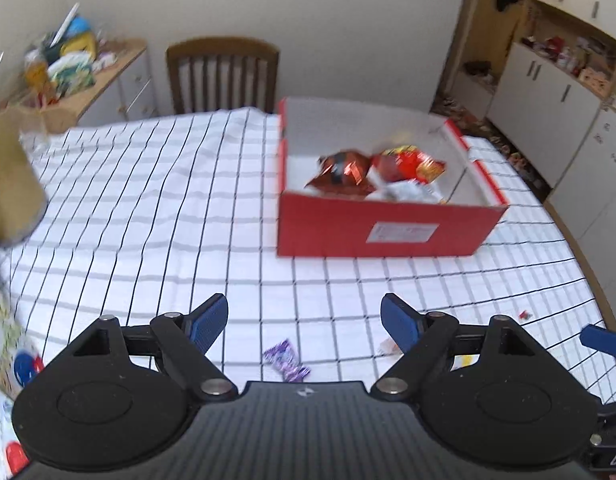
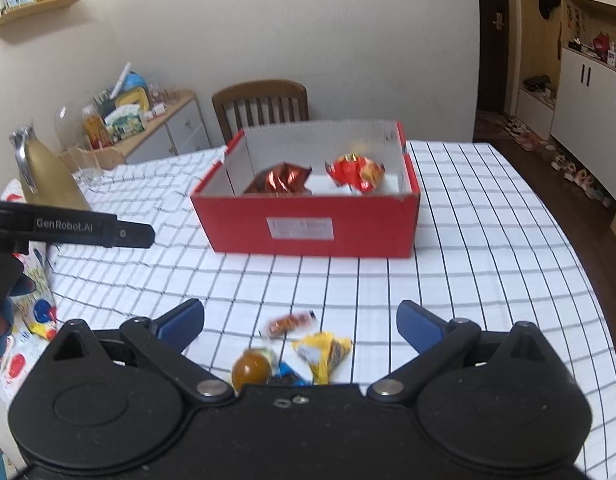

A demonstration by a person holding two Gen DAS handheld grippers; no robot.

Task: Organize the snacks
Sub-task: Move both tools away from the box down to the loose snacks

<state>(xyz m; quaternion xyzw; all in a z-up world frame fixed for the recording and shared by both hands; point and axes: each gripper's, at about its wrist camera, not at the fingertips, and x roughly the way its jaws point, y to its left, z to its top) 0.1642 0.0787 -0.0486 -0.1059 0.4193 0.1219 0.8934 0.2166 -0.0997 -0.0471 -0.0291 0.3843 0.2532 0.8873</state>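
Left wrist view, L to R: sideboard (image 1: 108, 76) w/ clutter upper left; wooden chair (image 1: 223, 74) top centre; red box (image 1: 382, 226) centre-right on the checked tablecloth (image 1: 148, 200), holding foil snack packs (image 1: 344, 172); cabinets (image 1: 548, 92) far right. My left gripper (image 1: 304, 326) is spread wide, nothing in it; purple wrapper (image 1: 288, 362) lies just below it. Right wrist view: gold jug (image 2: 48, 176) at left edge; yellow packet (image 2: 324, 354), orange bar (image 2: 290, 324) and amber ball (image 2: 252, 368) low centre, between the fingers of my right gripper (image 2: 302, 322), released, touching none.
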